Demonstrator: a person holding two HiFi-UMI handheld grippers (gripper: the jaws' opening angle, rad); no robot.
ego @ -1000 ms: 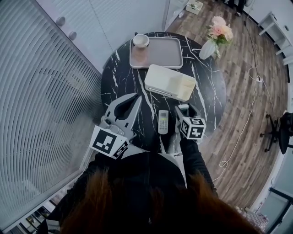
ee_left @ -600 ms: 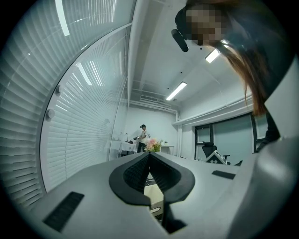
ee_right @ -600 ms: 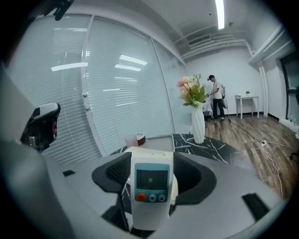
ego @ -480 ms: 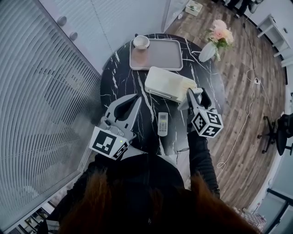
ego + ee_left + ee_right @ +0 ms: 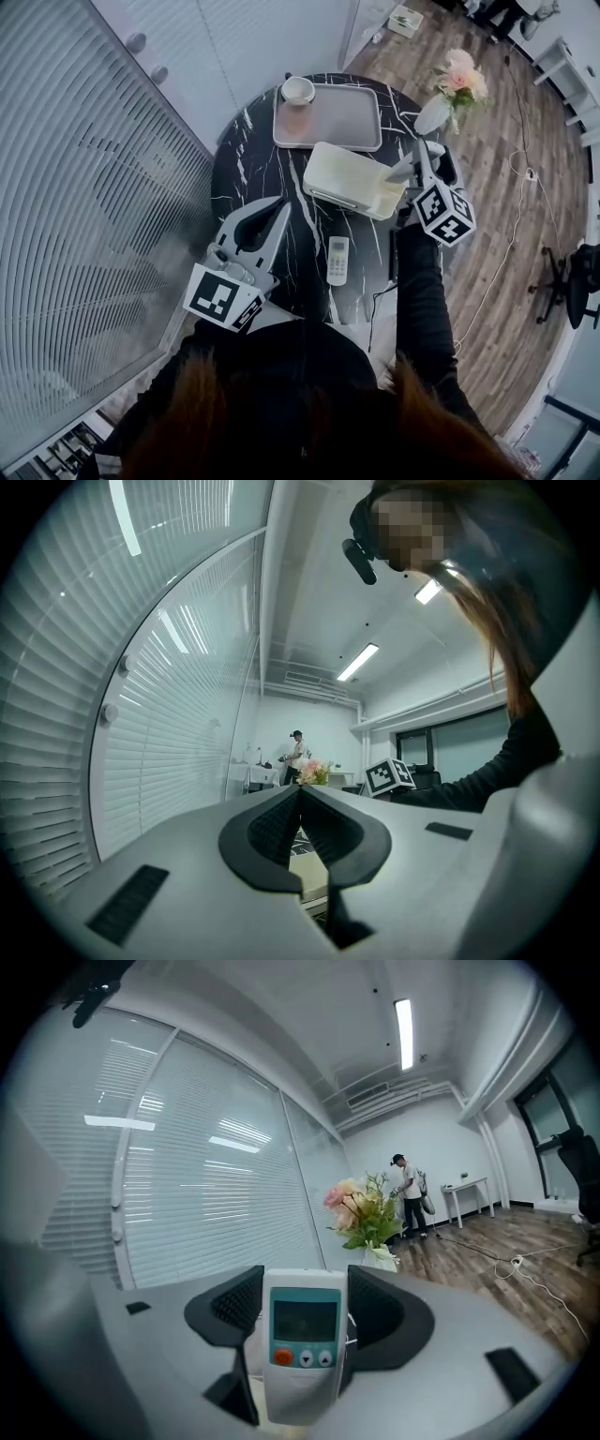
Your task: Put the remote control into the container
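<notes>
My right gripper (image 5: 303,1309) is shut on a white remote control (image 5: 302,1340) with a screen and an orange button, held upright between the jaws. In the head view this right gripper (image 5: 415,171) hovers at the right end of the cream container (image 5: 349,178), which is open at the top. A second white remote (image 5: 337,260) lies on the black marble table (image 5: 258,169) in front of the container. My left gripper (image 5: 278,211) hangs over the table's left front with nothing in it. Its jaws meet in the left gripper view (image 5: 300,794).
A grey tray (image 5: 333,117) with a cup (image 5: 298,90) sits at the table's far side. A vase of pink flowers (image 5: 452,84) stands at the far right edge. Slatted blinds run along the left. A person (image 5: 409,1194) stands far off on the wooden floor.
My right gripper has lifted from the table's front edge and travelled forward and right to the container's right end, with a remote in it. The left gripper and the lying remote stayed put.
</notes>
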